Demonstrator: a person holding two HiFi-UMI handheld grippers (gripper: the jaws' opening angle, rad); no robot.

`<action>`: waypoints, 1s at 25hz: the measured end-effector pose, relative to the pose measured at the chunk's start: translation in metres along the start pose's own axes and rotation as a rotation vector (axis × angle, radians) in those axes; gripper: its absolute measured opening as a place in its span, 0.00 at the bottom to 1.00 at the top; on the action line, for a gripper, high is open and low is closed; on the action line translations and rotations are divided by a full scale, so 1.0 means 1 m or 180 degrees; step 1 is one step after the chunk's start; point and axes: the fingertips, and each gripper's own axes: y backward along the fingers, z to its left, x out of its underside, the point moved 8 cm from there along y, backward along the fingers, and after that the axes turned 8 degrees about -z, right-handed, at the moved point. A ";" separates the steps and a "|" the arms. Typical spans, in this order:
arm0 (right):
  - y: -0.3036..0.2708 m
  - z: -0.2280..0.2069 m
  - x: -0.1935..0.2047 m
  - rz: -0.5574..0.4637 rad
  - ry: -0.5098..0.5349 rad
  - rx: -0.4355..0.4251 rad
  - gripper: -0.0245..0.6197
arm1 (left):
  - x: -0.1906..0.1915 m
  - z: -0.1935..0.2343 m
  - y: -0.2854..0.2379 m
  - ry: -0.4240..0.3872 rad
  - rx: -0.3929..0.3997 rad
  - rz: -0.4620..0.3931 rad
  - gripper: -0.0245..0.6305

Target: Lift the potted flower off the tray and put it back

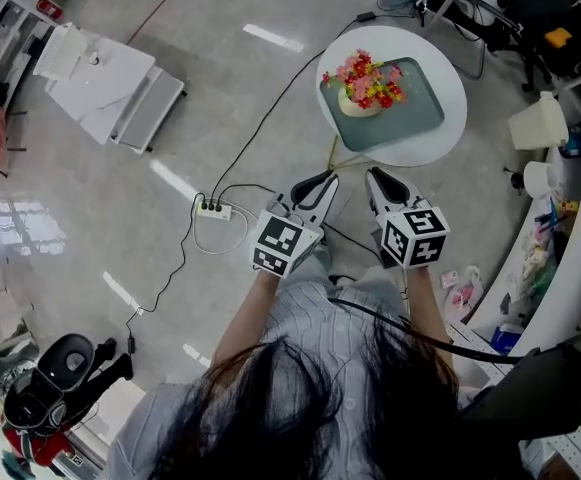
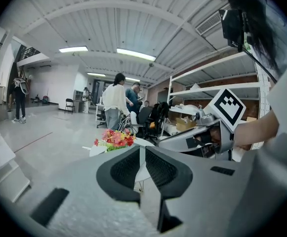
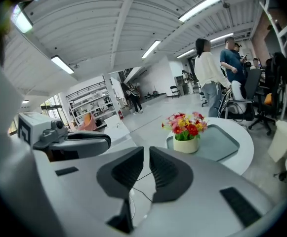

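A grey-green tray (image 1: 418,113) lies on the round white table (image 1: 400,43), and the potted flower (image 1: 368,83) stands in it: a cream pot with red, pink and yellow blossoms, on the table's left half as the head view shows it. The rest of the tray is bare.

From above, the blossoms cover most of the pot. The left gripper view shows only the flower heads over the gripper's own body, which hides the pot, the tray and most of the table. The right gripper view shows the pot whole, but its jaws cut off the table's near edge. The table's foot cannot be seen from above. The person's dark hair (image 1: 300,408) covers the lower part of the head view.

Both grippers are held short of the table, on its near side, side by side and pointing at it. The left gripper (image 1: 328,178) has its jaws pressed together on nothing. The right gripper (image 1: 373,175) has its jaws drawn in to a thin slit, also empty.

A power strip (image 1: 214,208) lies on the floor left of the table and nearer the person, and a black cable (image 1: 280,98) runs from it past the table's left edge. A white bucket (image 1: 538,121) stands just right of the table. Office chairs (image 1: 530,8) and standing people (image 3: 210,75) are beyond the table.
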 end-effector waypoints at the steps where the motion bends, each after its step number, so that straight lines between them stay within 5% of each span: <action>1: -0.003 0.002 0.000 0.0006 0.0003 0.0020 0.12 | -0.001 0.006 0.000 0.0023 0.0001 -0.0025 0.07; 15: -0.035 -0.023 -0.012 0.0090 0.0019 0.0116 0.12 | 0.007 0.047 -0.034 0.0239 0.0049 0.0086 0.07; 21: -0.059 -0.057 -0.024 0.0133 0.0293 0.0081 0.12 | 0.015 0.070 -0.068 0.0327 -0.0196 0.0047 0.07; 25: -0.077 -0.083 -0.028 0.0235 0.0358 -0.0076 0.13 | 0.021 0.075 -0.094 0.0126 -0.0293 0.0245 0.07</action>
